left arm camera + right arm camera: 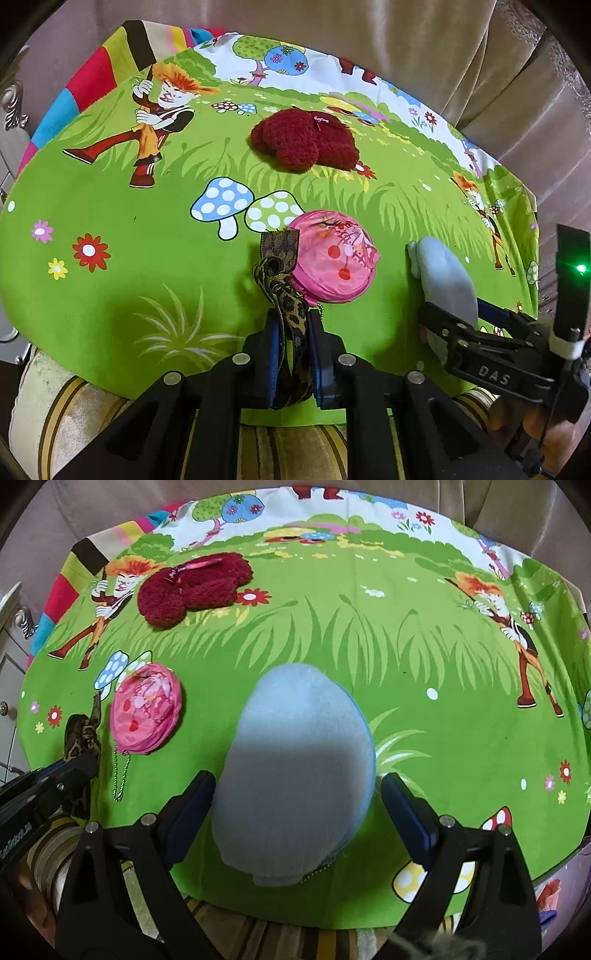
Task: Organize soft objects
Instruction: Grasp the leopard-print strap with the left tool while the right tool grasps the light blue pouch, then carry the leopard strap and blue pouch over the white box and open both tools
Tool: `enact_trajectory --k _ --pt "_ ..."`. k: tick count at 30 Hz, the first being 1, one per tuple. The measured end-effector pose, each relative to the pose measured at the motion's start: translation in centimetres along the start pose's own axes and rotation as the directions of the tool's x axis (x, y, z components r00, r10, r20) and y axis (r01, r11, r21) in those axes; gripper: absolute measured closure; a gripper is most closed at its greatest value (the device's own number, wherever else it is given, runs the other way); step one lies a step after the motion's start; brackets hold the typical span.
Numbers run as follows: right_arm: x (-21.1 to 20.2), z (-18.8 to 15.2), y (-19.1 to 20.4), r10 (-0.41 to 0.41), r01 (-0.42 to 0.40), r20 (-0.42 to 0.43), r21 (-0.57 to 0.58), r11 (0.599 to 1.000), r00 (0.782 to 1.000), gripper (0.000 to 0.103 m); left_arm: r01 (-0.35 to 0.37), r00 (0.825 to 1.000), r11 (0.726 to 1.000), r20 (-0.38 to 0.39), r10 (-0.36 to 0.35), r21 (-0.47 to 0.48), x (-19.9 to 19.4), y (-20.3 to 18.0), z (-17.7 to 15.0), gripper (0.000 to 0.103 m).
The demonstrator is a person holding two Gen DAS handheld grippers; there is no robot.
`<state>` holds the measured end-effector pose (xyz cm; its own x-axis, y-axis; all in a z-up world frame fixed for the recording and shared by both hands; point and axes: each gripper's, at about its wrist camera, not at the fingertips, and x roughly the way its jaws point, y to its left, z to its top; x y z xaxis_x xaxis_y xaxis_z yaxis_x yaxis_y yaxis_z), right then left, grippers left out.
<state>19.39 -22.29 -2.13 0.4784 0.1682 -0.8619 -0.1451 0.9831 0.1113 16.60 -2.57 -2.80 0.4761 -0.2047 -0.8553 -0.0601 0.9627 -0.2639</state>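
Observation:
My left gripper is shut on a leopard-print fabric strip, whose free end lies on the green cartoon cloth beside a round pink pouch. A dark red fluffy item lies farther back. My right gripper stands open, one finger on each side of a pale blue soft pouch; the left pad is at its edge and the right pad is a little apart. The right wrist view also shows the pink pouch with its bead chain, the red fluffy item and the left gripper.
The cloth covers a rounded surface resting on a striped cushion at the near edge. Beige curtain folds hang behind. A white cabinet with a silver ornament stands at the left.

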Motion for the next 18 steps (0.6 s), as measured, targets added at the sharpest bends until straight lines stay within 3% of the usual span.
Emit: enact_trajectory --k 5,7,10,18 --pt "0.9 0.2 -0.2 0.001 -0.001 -0.022 0.014 1.0 1.0 0.013 0.018 1.0 1.0 0.016 -0.018 -0.009 -0.3 0.2 0.0 0.088" --pt "0.7 0.1 0.0 0.001 -0.001 -0.012 0.008 1.0 1.0 0.026 0.023 0.999 1.0 0.024 -0.023 -0.007 -0.5 0.2 0.0 0.088" --pt "0.3 -0.1 0.1 0.022 -0.022 0.007 -0.001 1.0 1.0 0.037 0.036 0.999 0.999 0.041 -0.035 -0.006 -0.8 0.1 0.0 0.088" --pt "-1.7 -0.8 -0.1 0.063 -0.063 0.08 -0.001 0.998 0.995 0.054 0.025 0.994 1.0 0.103 -0.025 0.001 -2.3 -0.5 0.1 0.089"
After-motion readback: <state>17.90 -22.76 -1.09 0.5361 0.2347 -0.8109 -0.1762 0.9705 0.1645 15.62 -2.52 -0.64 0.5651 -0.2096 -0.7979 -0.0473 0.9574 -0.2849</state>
